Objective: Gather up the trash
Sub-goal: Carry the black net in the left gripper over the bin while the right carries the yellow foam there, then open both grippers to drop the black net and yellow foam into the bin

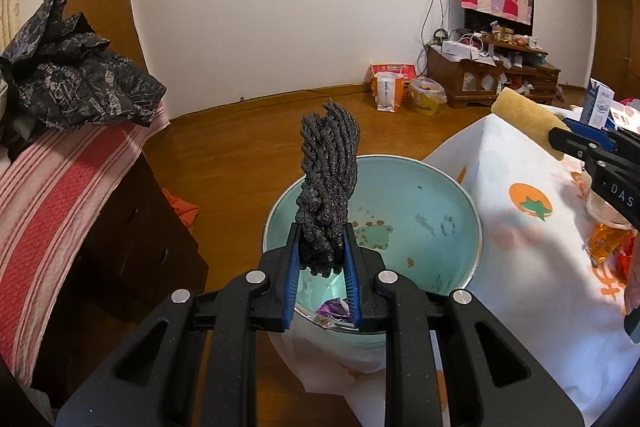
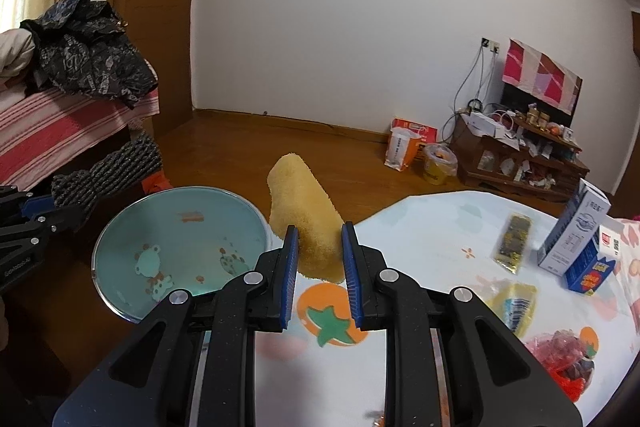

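My left gripper (image 1: 322, 241) is shut on a dark grey knitted cloth (image 1: 328, 183) and holds it upright over a light blue basin (image 1: 460, 203). A purple wrapper (image 1: 334, 309) lies in the basin's near side. My right gripper (image 2: 320, 243) is shut on a yellow sponge (image 2: 304, 215) and holds it above the table's edge, just right of the basin (image 2: 132, 227). The sponge (image 1: 528, 117) and right gripper also show at the right of the left wrist view. The grey cloth (image 2: 108, 167) and left gripper show at the left of the right wrist view.
The table has a white cloth (image 2: 432, 235) with fruit prints. On it lie a blue-white carton (image 2: 576, 231), a small blue box (image 2: 592, 275), a dark packet (image 2: 514, 243), a yellow packet (image 2: 516, 307) and red wrappers (image 2: 568, 359). A bed (image 1: 60, 187) with a black jacket stands left.
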`<state>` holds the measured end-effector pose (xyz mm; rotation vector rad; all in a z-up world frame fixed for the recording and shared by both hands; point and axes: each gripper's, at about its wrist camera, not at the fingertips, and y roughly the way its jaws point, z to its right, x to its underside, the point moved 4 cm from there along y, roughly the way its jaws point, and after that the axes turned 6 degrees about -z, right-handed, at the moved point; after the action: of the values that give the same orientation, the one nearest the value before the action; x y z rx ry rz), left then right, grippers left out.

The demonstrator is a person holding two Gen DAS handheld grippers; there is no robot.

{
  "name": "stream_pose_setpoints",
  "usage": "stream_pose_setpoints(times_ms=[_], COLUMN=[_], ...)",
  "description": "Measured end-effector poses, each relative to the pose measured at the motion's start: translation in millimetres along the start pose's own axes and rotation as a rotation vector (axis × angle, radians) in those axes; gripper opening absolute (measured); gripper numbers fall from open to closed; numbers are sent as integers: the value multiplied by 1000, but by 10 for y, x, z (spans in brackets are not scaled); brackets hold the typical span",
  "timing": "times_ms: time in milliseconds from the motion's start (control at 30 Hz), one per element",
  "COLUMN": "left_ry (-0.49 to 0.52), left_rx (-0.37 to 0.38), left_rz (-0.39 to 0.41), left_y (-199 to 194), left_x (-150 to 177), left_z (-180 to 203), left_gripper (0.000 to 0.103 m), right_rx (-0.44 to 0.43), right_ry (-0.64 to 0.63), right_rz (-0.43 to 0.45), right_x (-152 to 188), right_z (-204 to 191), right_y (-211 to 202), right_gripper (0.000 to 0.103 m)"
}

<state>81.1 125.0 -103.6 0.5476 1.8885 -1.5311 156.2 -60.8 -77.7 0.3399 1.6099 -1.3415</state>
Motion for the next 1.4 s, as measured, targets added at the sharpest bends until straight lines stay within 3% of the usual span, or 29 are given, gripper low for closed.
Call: stream_pose_setpoints(times_ms=[533,1233,1333,1400], left_ry=[-44,-58,-42,-32], left_rx=[-29,-2,25,39], left_rz=[-12,-13,-6,-10], left_y=[75,57,54,77], left_x=[-7,-17,-15,-2], left_z=[-260,-258,-179,-124], left_gripper=[20,23,25,32], right_rx=[-40,-74,-92,-99], right_ry=[-61,-96,-109,-116], right_rz=[-23,-28,-25,-33], right_x=[-38,-38,-29,-15], right_z=[-305,-441,-488,-517], right_y=[171,185,186,205], right_gripper=[23,24,27,37])
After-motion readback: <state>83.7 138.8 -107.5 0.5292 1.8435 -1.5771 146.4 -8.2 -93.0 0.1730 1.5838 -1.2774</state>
